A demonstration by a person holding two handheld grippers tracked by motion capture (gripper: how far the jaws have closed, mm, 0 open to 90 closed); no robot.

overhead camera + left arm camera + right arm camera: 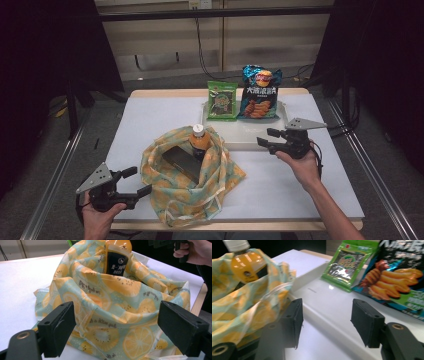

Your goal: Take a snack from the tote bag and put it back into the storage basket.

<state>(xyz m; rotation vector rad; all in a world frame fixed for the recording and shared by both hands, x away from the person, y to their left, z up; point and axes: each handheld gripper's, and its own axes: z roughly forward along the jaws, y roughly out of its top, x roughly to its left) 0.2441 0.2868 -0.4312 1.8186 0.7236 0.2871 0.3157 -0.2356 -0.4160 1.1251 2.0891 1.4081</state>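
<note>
A fruit-print cloth bag (pixel 192 175) sits slumped at the lower centre of the high view, on a white bench (pixel 300 185). Inside it an orange bottle (pixel 199 140) stands upright with its cap above the cloth, and a dark flat packet (pixel 181 164) lies beside the bottle in the bag's open mouth. Above and right of the bag, a white tray (pixel 235 132) holds two snack packs leaning upright at its far edge: a green pack (pixel 222 100) on the left and a blue chip bag (pixel 259 93) touching it on the right.

The left gripper (pixel 136 182) is at the lower left, just beside the bag, fingers spread and holding nothing. The right gripper (pixel 267 137) hovers right of centre over the tray's near edge, fingers also apart and empty.

The left gripper view shows the bag's lemon pattern and printed lettering close up between the fingers, and the bottle's dark label (pixel 117 263). The right gripper view shows the bottle's white cap (pixel 236 244) and the chip picture on the blue bag.
</note>
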